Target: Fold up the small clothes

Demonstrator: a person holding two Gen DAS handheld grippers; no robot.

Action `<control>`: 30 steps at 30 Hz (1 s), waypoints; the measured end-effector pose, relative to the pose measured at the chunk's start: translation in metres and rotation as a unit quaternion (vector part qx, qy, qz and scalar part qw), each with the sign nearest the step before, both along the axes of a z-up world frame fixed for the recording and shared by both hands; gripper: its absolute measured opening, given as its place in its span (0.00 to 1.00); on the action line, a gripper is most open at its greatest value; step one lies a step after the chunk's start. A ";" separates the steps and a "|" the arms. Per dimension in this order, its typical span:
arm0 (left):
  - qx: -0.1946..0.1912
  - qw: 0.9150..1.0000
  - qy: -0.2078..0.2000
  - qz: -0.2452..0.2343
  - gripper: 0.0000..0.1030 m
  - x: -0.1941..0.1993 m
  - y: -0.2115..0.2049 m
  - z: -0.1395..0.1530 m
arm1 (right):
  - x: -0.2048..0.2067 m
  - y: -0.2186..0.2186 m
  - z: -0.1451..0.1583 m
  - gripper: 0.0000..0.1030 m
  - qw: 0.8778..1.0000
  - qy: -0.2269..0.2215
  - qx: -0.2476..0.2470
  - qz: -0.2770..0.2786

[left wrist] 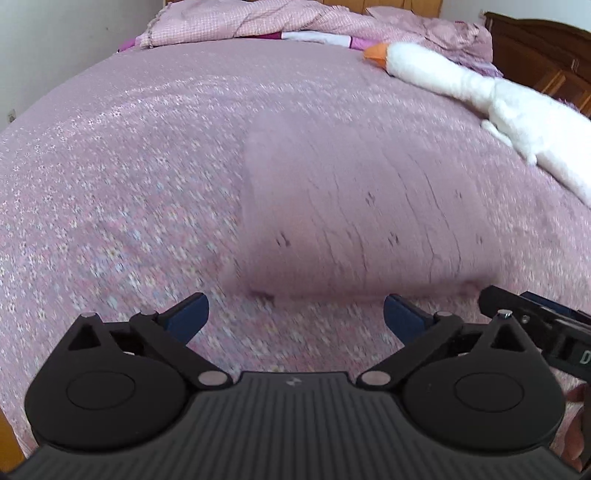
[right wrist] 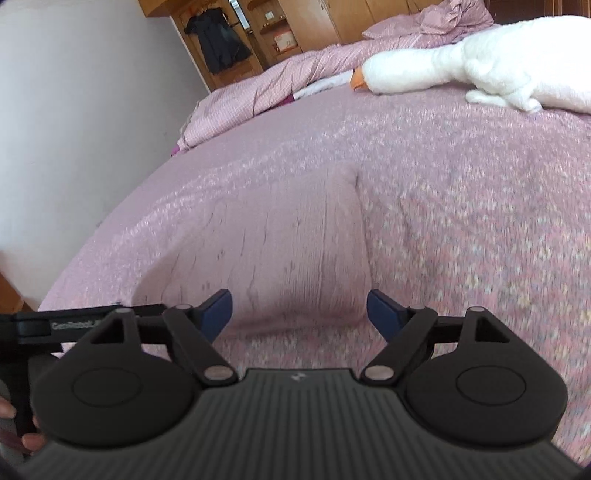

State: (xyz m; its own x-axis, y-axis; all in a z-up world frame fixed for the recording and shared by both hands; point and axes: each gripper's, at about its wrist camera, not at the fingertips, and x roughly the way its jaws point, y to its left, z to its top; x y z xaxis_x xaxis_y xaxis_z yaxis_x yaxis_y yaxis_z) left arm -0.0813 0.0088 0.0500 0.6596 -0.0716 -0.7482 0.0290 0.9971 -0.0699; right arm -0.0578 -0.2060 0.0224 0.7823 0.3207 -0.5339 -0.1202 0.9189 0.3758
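Pink, small-flowered bedspread (left wrist: pixel 122 177) covers the wide bed that fills both wrist views, with a white wall along its left edge and brown wooden cabinets (right wrist: pixel 314 26) beyond its head end. Along that head edge lies a crumpled pink checked quilt (left wrist: pixel 229 22), reaching toward the far right corner. Next in size is a long white plush goose with an orange beak (left wrist: pixel 480 92), stretched along the right edge of the bed with its beak pointing toward the quilt. Nearer the foot edge, about midway across the bed, lies the folded mauve garment with thin dark lines and tiny dark marks (left wrist: pixel 354 214), flat on the bedspread in a rough rectangle; motion blur softens its outline. At the near edge of the garment the left gripper (left wrist: pixel 295 317) has its blue-padded jaws spread wide, nothing between them, the pads clear of the cloth. The right gripper (right wrist: pixel 298 314) is spread too, its jaws standing to either side of the garment's near right corner without pressing on it.
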 end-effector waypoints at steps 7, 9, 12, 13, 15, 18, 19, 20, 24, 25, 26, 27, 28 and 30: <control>0.009 1.000 0.001 0.001 1.00 -0.014 -0.008 -0.008 | -0.011 0.014 -0.007 0.79 0.999 0.012 -0.048 0.004; 0.013 1.000 -0.003 0.005 1.00 -0.018 -0.009 -0.008 | -0.014 0.016 -0.006 0.80 0.998 0.007 -0.055 0.006; 0.015 1.000 -0.006 0.011 1.00 -0.023 -0.009 -0.008 | -0.019 0.020 -0.006 0.80 0.998 -0.002 -0.062 0.007; 0.016 1.000 -0.006 0.014 1.00 -0.024 -0.009 -0.008 | -0.021 0.021 -0.005 0.80 0.998 -0.004 -0.063 0.007; 0.015 1.000 -0.004 0.019 1.00 -0.026 -0.007 -0.008 | -0.024 0.023 -0.006 0.80 0.998 -0.007 -0.067 0.004; 0.008 1.000 -0.002 0.024 1.00 -0.028 -0.003 -0.008 | -0.028 0.025 -0.006 0.80 0.997 -0.012 -0.072 0.001; 0.007 1.000 -0.002 0.026 1.00 -0.028 -0.003 -0.008 | -0.028 0.026 -0.006 0.80 0.997 -0.013 -0.074 0.000; 0.007 1.000 -0.001 0.028 1.00 -0.028 -0.002 -0.008 | -0.029 0.026 -0.006 0.80 0.997 -0.014 -0.074 0.000; 0.014 1.000 -0.003 0.028 1.00 -0.029 -0.004 -0.008 | -0.029 0.025 -0.005 0.80 0.997 -0.013 -0.072 -0.005; 0.015 1.000 -0.004 0.027 1.00 -0.030 -0.004 -0.007 | -0.029 0.025 -0.004 0.80 0.997 -0.014 -0.071 -0.006; 0.015 1.000 -0.004 0.027 1.00 -0.030 -0.004 -0.007 | -0.030 0.025 -0.004 0.80 0.997 -0.015 -0.071 -0.006; 0.015 1.000 -0.004 0.026 1.00 -0.030 -0.005 -0.007 | -0.030 0.025 -0.004 0.80 0.997 -0.016 -0.071 -0.005; 0.016 1.000 -0.004 0.025 1.00 -0.030 -0.005 -0.007 | -0.031 0.025 -0.004 0.80 0.997 -0.016 -0.071 -0.005; 0.017 1.000 -0.005 0.024 1.00 -0.030 -0.006 -0.007 | -0.030 0.025 -0.004 0.80 0.997 -0.015 -0.071 -0.005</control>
State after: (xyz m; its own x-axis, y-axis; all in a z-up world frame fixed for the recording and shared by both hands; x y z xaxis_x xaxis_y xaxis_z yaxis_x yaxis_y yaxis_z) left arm -0.1108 0.0029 0.0428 0.6687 -0.0138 -0.7434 -0.0193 0.9992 -0.0359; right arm -0.0880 -0.1809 0.0180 0.8018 0.2361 -0.5490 -0.1207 0.9637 0.2382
